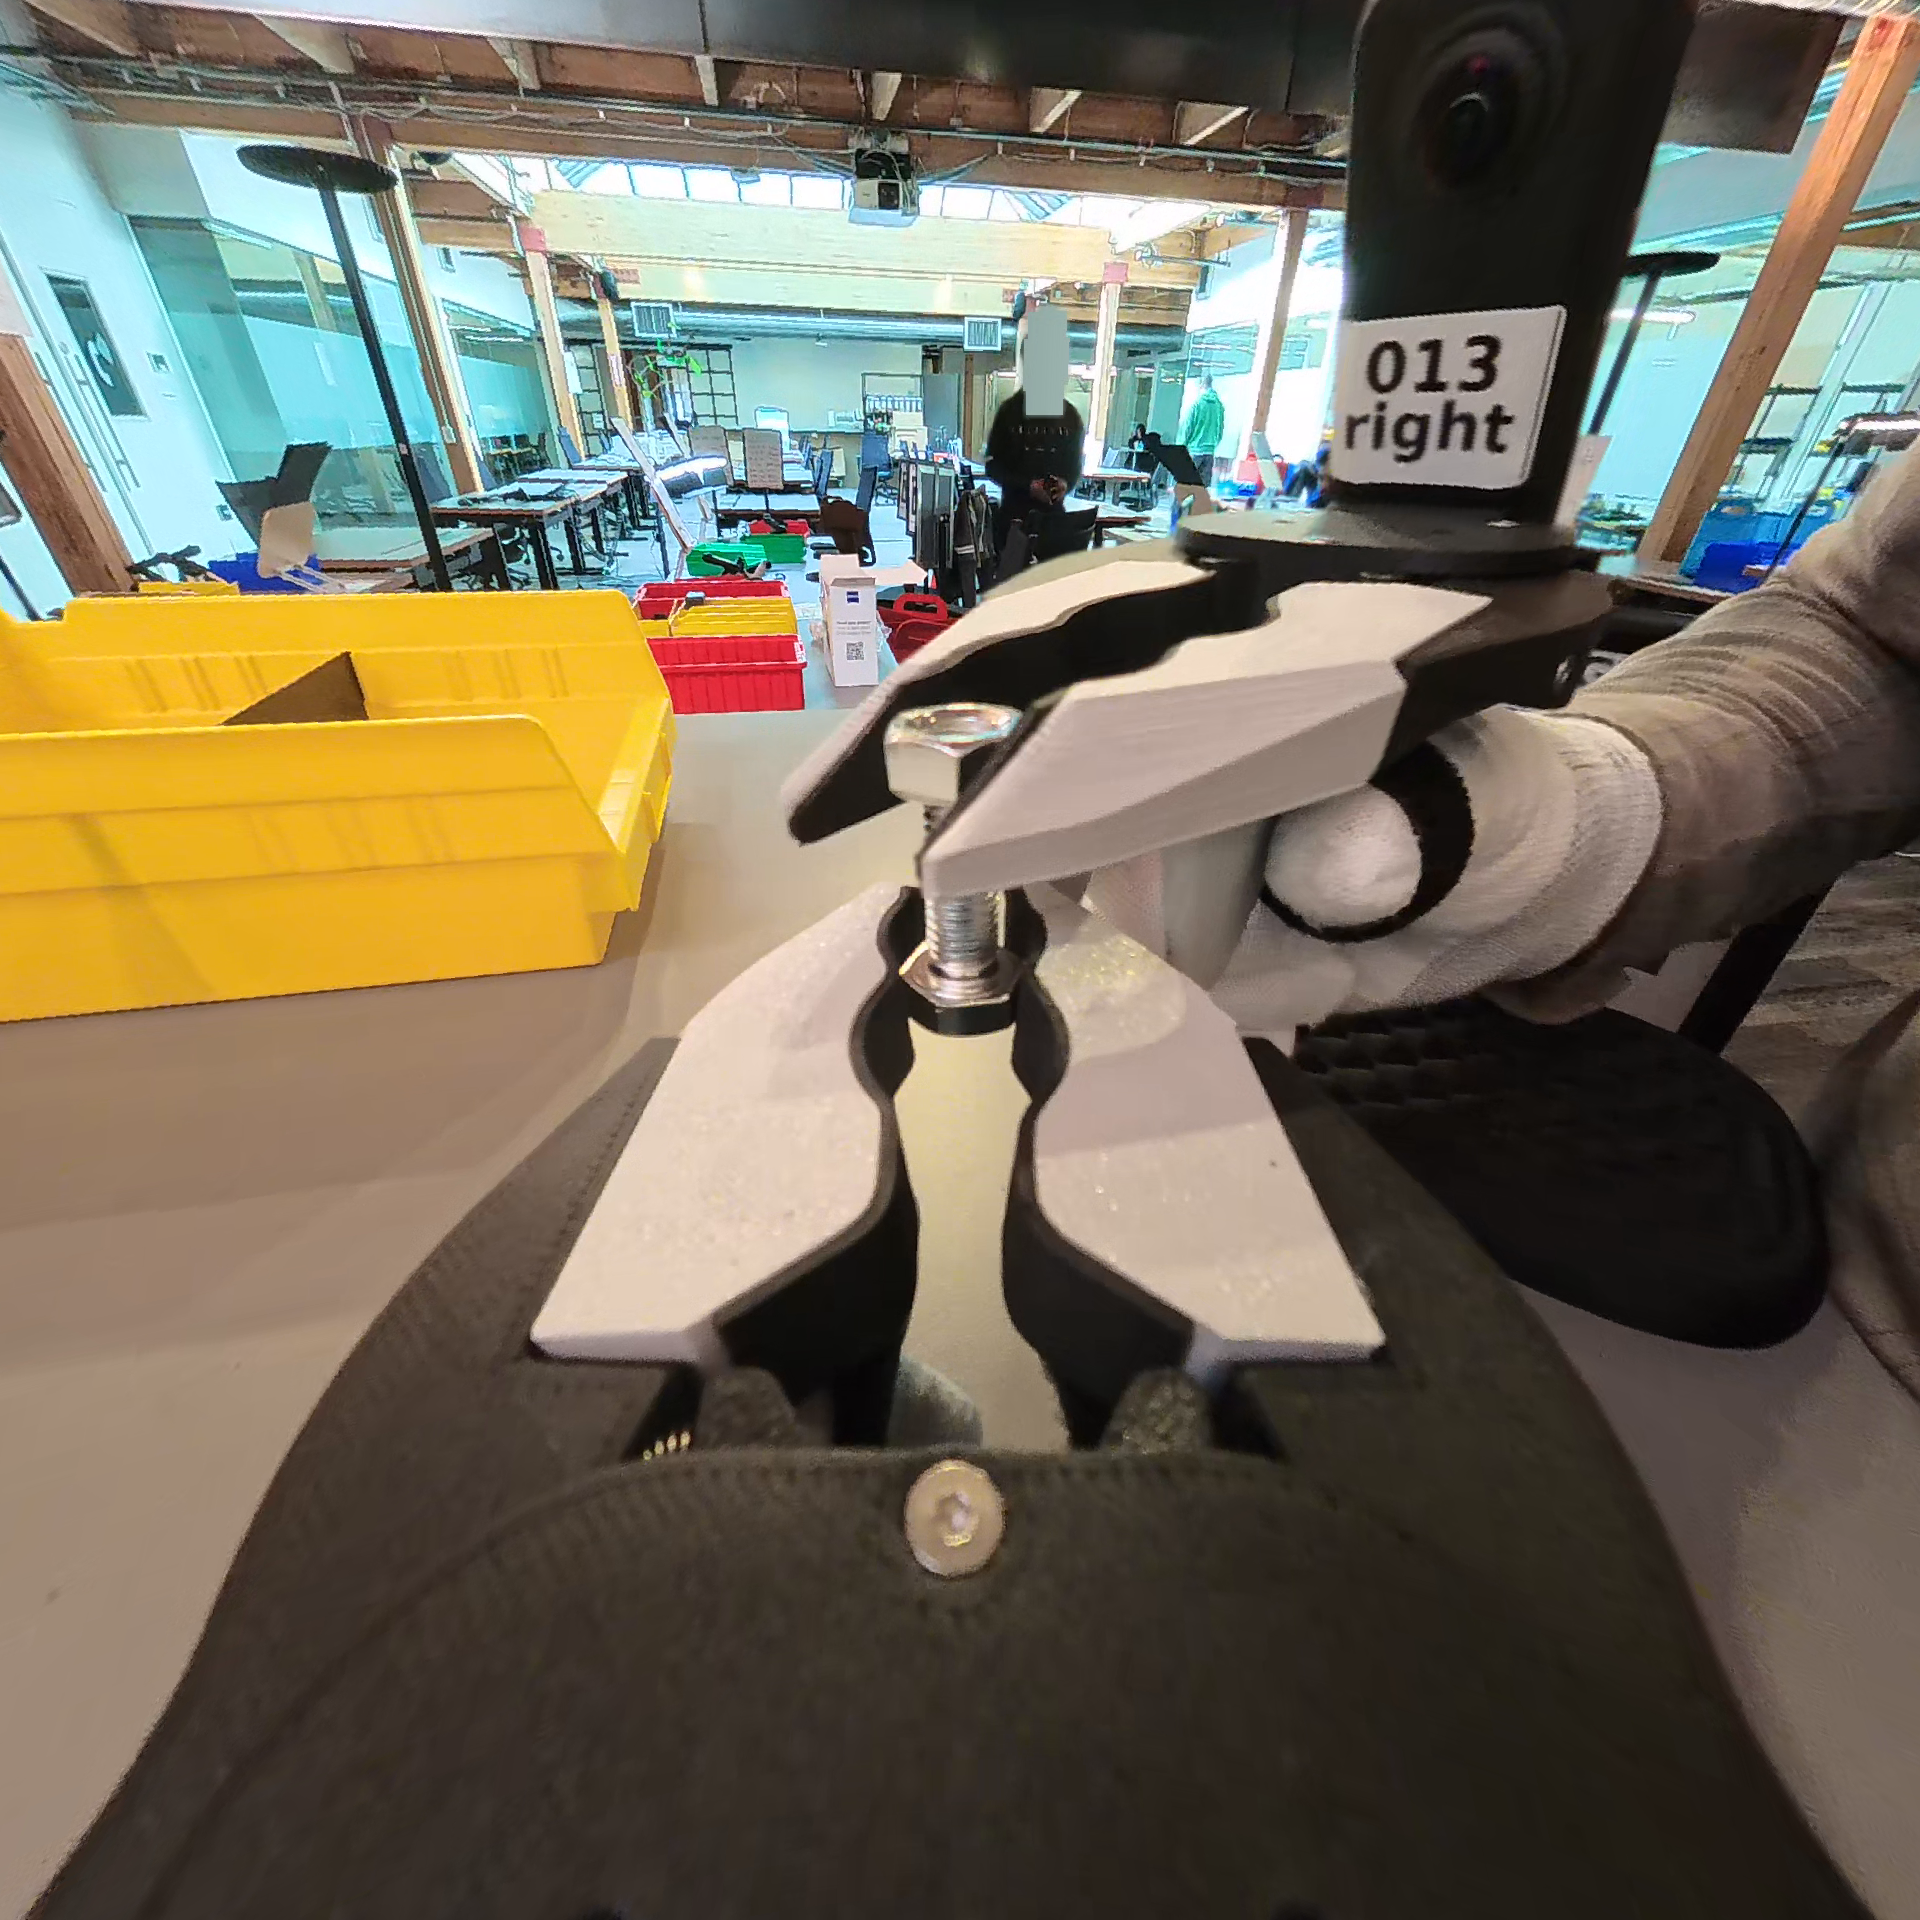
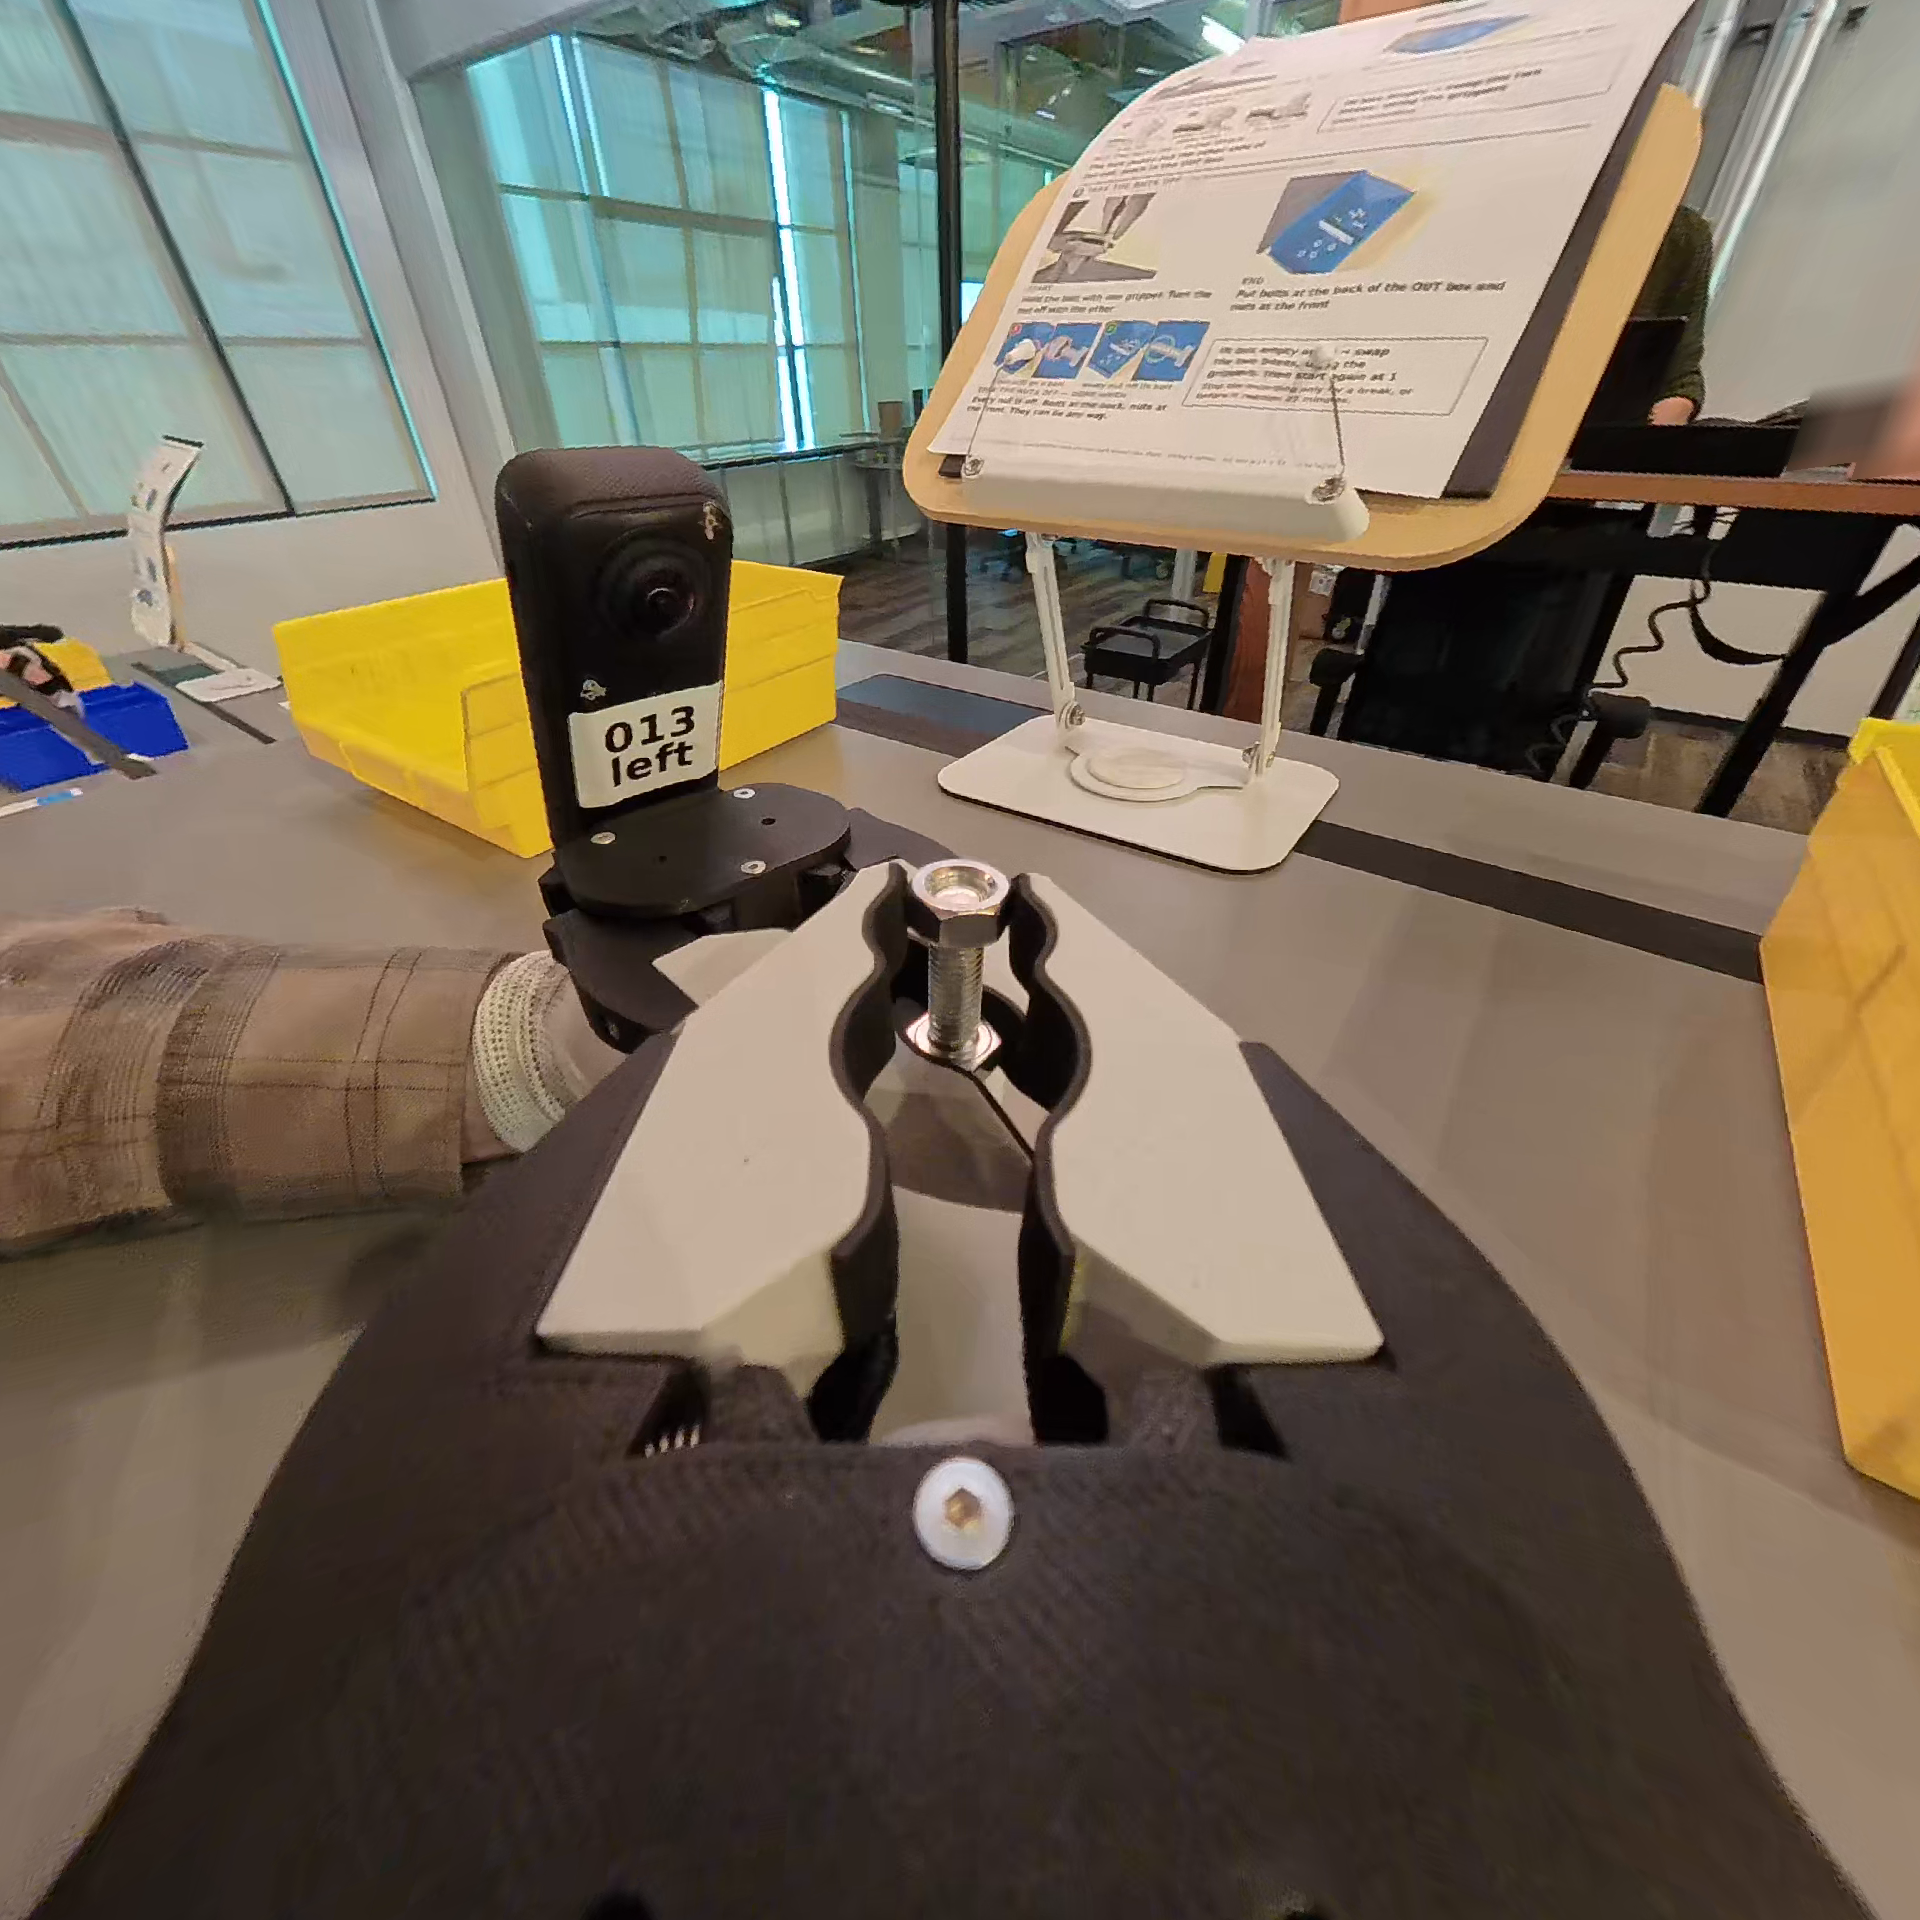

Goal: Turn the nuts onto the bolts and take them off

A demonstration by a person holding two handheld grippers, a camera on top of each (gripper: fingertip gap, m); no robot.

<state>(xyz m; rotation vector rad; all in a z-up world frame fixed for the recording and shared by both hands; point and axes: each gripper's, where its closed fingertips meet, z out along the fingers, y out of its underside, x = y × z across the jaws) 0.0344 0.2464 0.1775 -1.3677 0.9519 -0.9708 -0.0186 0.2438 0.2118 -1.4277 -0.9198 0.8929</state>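
A silver hex bolt [image 1: 961,914] stands upright, head up, above the grey table. My right gripper [image 1: 914,821] comes in from the right and is shut on the bolt head [image 1: 951,743]. My left gripper [image 1: 961,940] is shut on a silver nut [image 1: 961,982] that sits low on the bolt's thread. In the right wrist view my right gripper [image 2: 958,896] clamps the bolt head [image 2: 958,902], and the nut [image 2: 951,1044] shows below it on the shaft. The left gripper's fingertips are mostly hidden there under my right fingers; its camera mount [image 2: 707,862] shows at the left.
A large yellow bin [image 1: 312,831] stands on the table to the left, also seen in the right wrist view [image 2: 416,707]. Another yellow bin [image 2: 1849,1091] is at the right edge. A white stand [image 2: 1143,790] holding an instruction sheet is behind. Gloved hands hold both grippers. About 5 cm separates my left fingertips from my right.
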